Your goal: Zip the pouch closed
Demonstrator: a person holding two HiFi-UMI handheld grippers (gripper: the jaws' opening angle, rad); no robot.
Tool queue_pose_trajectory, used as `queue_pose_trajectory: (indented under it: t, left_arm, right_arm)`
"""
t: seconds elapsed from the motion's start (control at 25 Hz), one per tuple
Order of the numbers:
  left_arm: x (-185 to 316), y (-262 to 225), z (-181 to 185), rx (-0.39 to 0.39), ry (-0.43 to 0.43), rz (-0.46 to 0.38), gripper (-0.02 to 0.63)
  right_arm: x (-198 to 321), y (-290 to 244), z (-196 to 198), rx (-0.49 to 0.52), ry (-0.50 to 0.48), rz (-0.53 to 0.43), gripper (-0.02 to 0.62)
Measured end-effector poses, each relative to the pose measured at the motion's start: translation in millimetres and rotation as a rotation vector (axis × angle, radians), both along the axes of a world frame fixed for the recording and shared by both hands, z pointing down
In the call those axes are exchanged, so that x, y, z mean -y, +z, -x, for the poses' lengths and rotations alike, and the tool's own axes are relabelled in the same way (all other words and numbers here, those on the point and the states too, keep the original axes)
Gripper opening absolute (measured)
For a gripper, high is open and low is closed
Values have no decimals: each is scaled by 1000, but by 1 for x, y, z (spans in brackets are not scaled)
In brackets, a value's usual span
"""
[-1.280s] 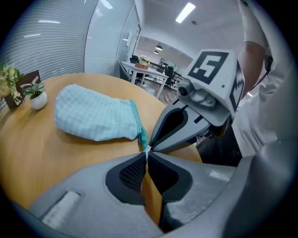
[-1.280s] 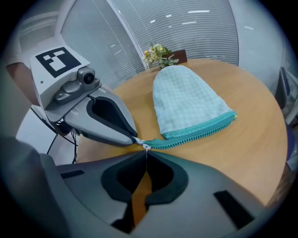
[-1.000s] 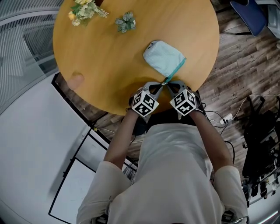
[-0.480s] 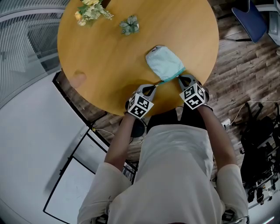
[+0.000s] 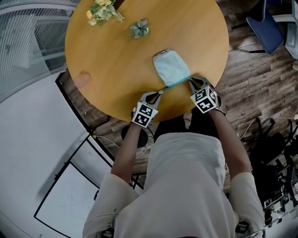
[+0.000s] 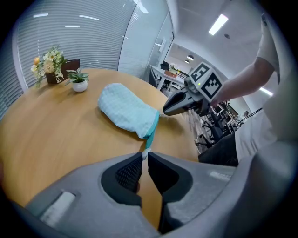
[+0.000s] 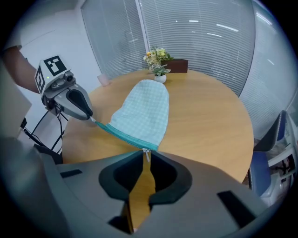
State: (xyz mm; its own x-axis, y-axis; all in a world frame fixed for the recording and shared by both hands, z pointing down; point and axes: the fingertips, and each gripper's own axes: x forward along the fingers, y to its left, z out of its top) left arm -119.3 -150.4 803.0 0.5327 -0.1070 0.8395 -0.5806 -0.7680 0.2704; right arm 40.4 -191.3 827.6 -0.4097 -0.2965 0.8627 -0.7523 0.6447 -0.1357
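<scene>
A light blue checked pouch (image 5: 171,67) lies on the round wooden table (image 5: 111,60), its teal zipper edge (image 5: 176,84) turned toward the near rim. At that edge's left end my left gripper (image 5: 160,91) is shut on the white end tab (image 6: 145,155). The right gripper (image 5: 192,81) sits at the opposite end, shut on the small metal zipper pull (image 7: 147,155). The zipper runs taut between the two. In the left gripper view the pouch (image 6: 126,109) lies ahead with the right gripper (image 6: 164,111) beyond it. The right gripper view shows the pouch (image 7: 144,111) and the left gripper (image 7: 91,117).
A vase of flowers (image 5: 103,9) and a small potted plant (image 5: 139,29) stand at the table's far side. A small pinkish object (image 5: 83,80) rests near the left rim. A blue chair (image 5: 267,25) stands to the right, on a wooden floor. The table rim is just under both grippers.
The two grippers, close together a second ago, have spread apart. The right one has travelled rightward along the zipper with the pull. The pouch has turned slightly.
</scene>
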Motion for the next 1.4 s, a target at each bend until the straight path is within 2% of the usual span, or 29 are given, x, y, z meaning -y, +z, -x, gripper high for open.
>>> queue_pose_trajectory:
  t: [0.44, 0.64, 0.76, 0.88, 1.12, 1.28, 1.4]
  left_arm:
    - [-27, -42, -19, -2, -189, -75, 44]
    - [-38, -60, -18, 13, -404, -63, 44]
    - [-49, -78, -17, -17, -530, -55, 44]
    - [-66, -101, -18, -57, -616, -59, 44]
    - [-95, -160, -9, -116, -708, -135, 44]
    - [-109, -204, -9, -192, -746, -207, 44]
    - [-119, -235, -3, -225, -738, -267, 44]
  right_arm:
    - [-11, -54, -24, 53, -99, -67, 55]
    - [-20, -90, -34, 105, -123, -80, 55]
    - [-29, -114, -41, 134, -123, -78, 52]
    - [-41, -137, -45, 181, -122, -77, 51]
    - [-54, -185, -41, 277, -126, -102, 43]
    - [-58, -230, -48, 351, -71, -160, 32]
    - [-64, -263, -50, 396, -28, -213, 26]
